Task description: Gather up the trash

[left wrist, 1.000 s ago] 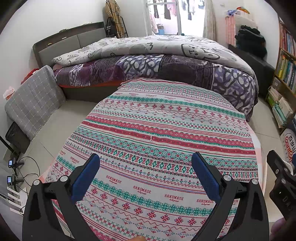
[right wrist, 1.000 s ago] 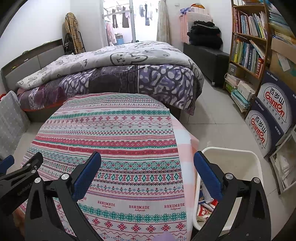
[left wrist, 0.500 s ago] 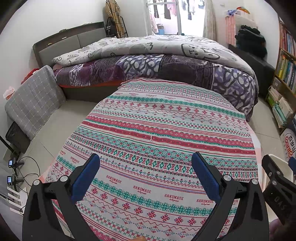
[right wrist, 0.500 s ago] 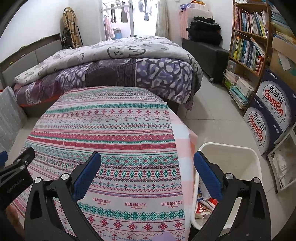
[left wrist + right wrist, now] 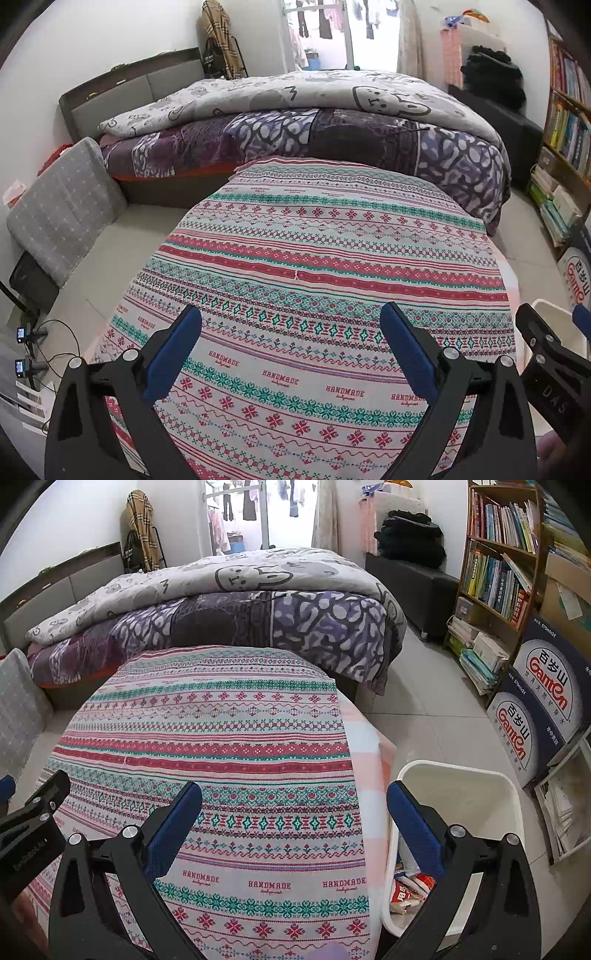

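A table with a patterned red and green cloth (image 5: 314,258) fills both views (image 5: 221,738). No trash lies on the cloth. A white bin (image 5: 461,790) stands on the floor at the table's right edge, with wrappers (image 5: 406,890) inside; its rim shows in the left wrist view (image 5: 546,306). My left gripper (image 5: 291,332) is open and empty above the cloth's near part. My right gripper (image 5: 295,812) is open and empty over the table's right edge, its right finger (image 5: 413,823) above the bin. Each gripper shows in the other's view, the left one (image 5: 33,812) and the right one (image 5: 546,354).
A bed with grey and purple quilts (image 5: 314,122) stands beyond the table. A bookshelf (image 5: 498,572) and stacked water boxes (image 5: 543,709) line the right wall. A grey cushion (image 5: 62,206) and cables (image 5: 33,350) lie on the floor at the left.
My right gripper has shifted forward and left along the table edge, so more of the bin's inside shows. My left gripper has barely moved. Both stay open.
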### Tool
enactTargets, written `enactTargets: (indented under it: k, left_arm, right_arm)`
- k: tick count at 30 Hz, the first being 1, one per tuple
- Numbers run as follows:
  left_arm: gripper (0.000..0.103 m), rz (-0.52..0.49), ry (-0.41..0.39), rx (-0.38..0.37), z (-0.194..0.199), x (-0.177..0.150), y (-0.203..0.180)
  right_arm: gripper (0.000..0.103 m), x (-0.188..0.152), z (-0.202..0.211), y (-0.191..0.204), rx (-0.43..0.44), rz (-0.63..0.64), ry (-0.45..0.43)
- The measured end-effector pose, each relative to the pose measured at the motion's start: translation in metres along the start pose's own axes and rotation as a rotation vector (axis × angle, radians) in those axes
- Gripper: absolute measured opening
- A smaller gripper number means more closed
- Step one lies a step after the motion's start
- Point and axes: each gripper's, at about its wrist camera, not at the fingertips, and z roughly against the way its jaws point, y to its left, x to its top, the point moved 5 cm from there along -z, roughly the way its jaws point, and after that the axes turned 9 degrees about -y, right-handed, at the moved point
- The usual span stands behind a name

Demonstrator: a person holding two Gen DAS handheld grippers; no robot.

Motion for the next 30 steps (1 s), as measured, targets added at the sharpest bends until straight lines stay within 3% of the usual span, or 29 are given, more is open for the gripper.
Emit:
enactTargets:
  k: [18, 30]
  left_arm:
    - [0.090, -0.006, -0.022, -0.034, 0.004, 0.001, -0.005]
    - [0.092, -0.009, 0.031, -0.017, -0.006, -0.005, -0.007]
  right_arm:
    - [0.096, -0.001, 0.001, -0.002, -0.009, -0.002, -0.007]
    - [0.096, -0.001, 0.000, -0.012, -0.031, -0.015, 0.002]
